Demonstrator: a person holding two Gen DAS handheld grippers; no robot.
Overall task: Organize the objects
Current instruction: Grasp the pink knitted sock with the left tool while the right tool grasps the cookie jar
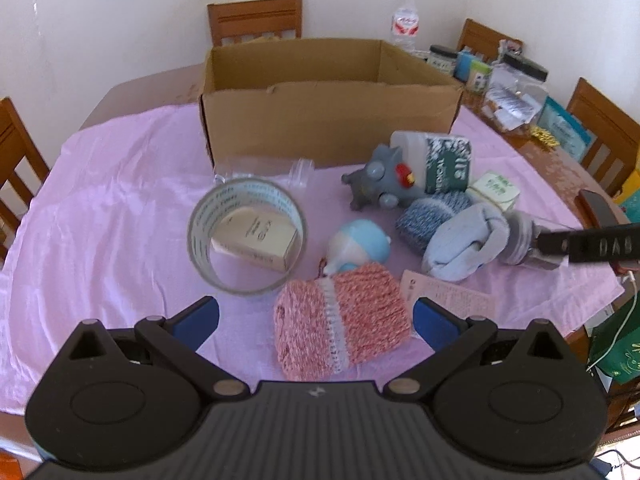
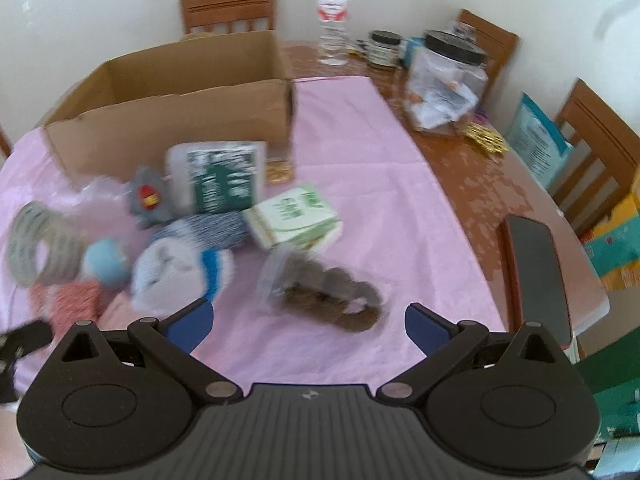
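Observation:
An open cardboard box (image 1: 328, 116) stands on the pink cloth (image 1: 120, 184); it also shows in the right wrist view (image 2: 176, 120). In front lie a tape roll (image 1: 246, 240) around a cream box (image 1: 256, 244), a pink knitted pouch (image 1: 340, 320), a blue round toy (image 1: 360, 246), a grey toy (image 1: 380, 182), a green-white pack (image 1: 436, 164), blue yarn (image 1: 432, 216) and a pale blue sock roll (image 1: 464, 244). My left gripper (image 1: 316, 320) is open, astride the pouch. My right gripper (image 2: 308, 324) is open just short of a clear bag of brown discs (image 2: 324, 292). A green carton (image 2: 296, 220) lies behind it.
A water bottle (image 2: 332, 16), jars (image 2: 444, 80) and packets (image 2: 536, 140) crowd the bare wooden table at the right. A dark phone (image 2: 536, 276) lies at the right edge. Wooden chairs (image 1: 256, 20) ring the table. A clear tube (image 1: 264, 172) lies against the box front.

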